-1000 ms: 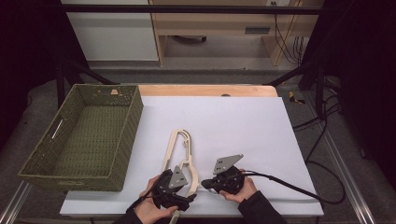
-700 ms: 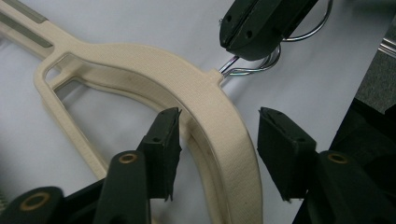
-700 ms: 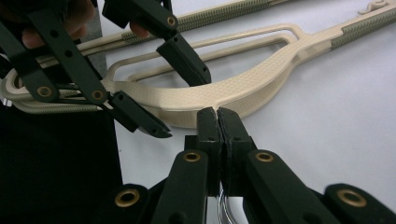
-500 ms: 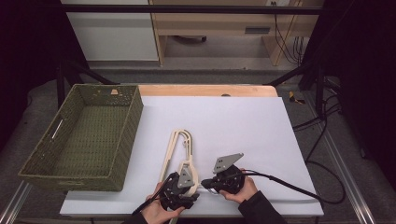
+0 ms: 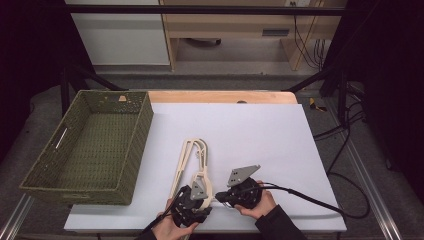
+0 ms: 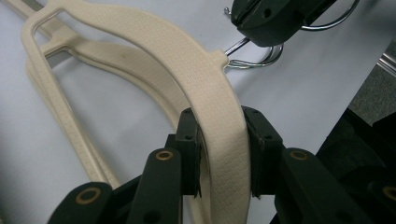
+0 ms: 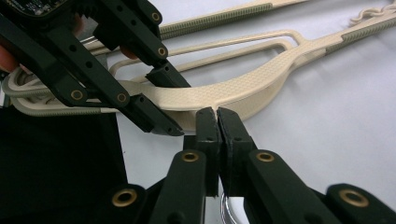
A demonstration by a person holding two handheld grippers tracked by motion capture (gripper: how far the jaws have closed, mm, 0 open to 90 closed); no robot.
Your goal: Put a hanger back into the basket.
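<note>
Near the front edge of the table lie two cream hangers, stacked; the left gripper has just been closing and now clasps the curved shoulder of the top hanger, pads against both its sides; the right gripper is clenched on the wire hook, its jaws pressed together with the wire running between them. Lifting could go badly, I think: the lower hanger nests close under the top one and may drag along, and the thin hook could slip or twist in that pinch, swinging the hanger loose. Its long axis runs away from the person, the arm tips toward the far side, the hook end nearest the hands; a basket waits to the left, well apart.
</note>
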